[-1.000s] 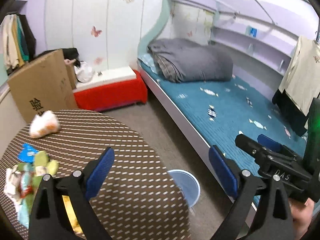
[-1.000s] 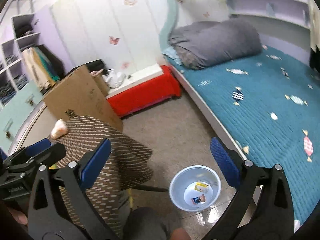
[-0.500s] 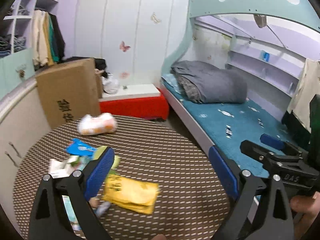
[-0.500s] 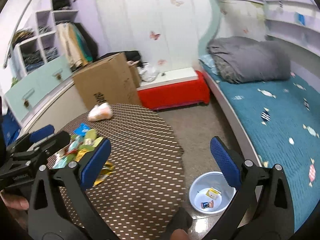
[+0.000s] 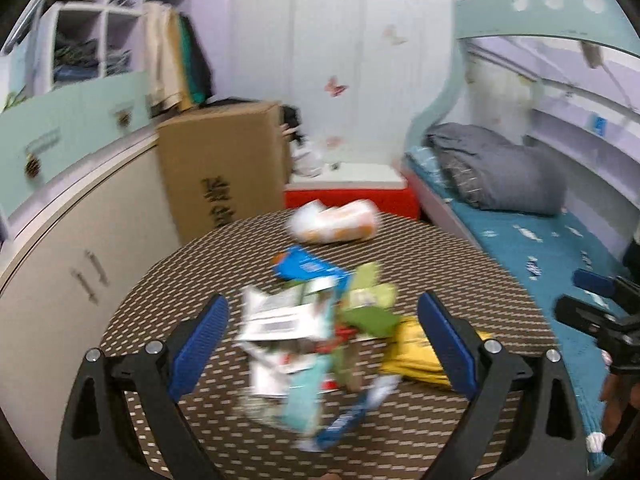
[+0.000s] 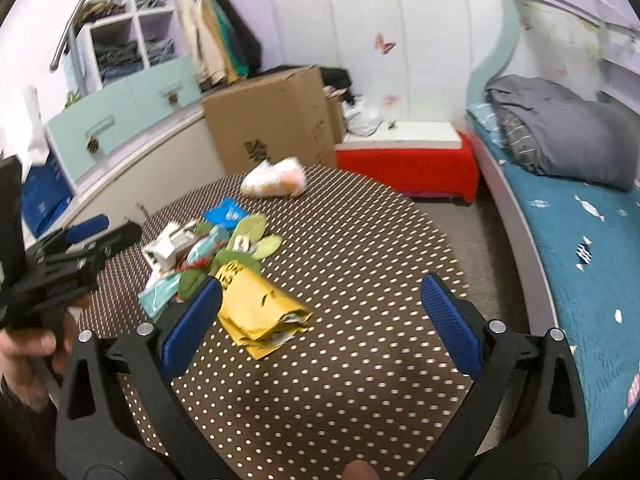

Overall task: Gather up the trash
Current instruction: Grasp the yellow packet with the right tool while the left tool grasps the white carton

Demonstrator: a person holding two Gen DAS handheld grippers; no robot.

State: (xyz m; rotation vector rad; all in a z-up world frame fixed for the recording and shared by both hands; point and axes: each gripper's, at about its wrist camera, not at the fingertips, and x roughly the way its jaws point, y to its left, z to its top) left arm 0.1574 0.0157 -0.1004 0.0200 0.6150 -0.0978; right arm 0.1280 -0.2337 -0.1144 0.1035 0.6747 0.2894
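Room: I see a small bedroom with a round table (image 6: 360,248) under a brown dotted cloth, a bed (image 6: 592,240) with a teal cover to the right, and a cardboard box (image 6: 272,116) behind the table.
Left gripper pose: my left gripper (image 5: 324,340) hangs low over the near left part of the table, pointing across it at the trash pile (image 5: 320,332); its jaws stand wide apart with nothing between the pads, the pile lying below and between them.
Right gripper pose: my right gripper (image 6: 320,320) is over the near edge of the table, jaws spread wide and empty; its left finger sits just beside the yellow packet (image 6: 260,312).
Count: two grippers; one loose pile of wrappers; one white and orange bag (image 6: 276,182) lying apart at the far edge.
Trash look: I make out crumpled white, green, teal and blue wrappers overlapping, with the yellow packet at the pile's near side. The left view is blurred, so I cannot count single pieces.
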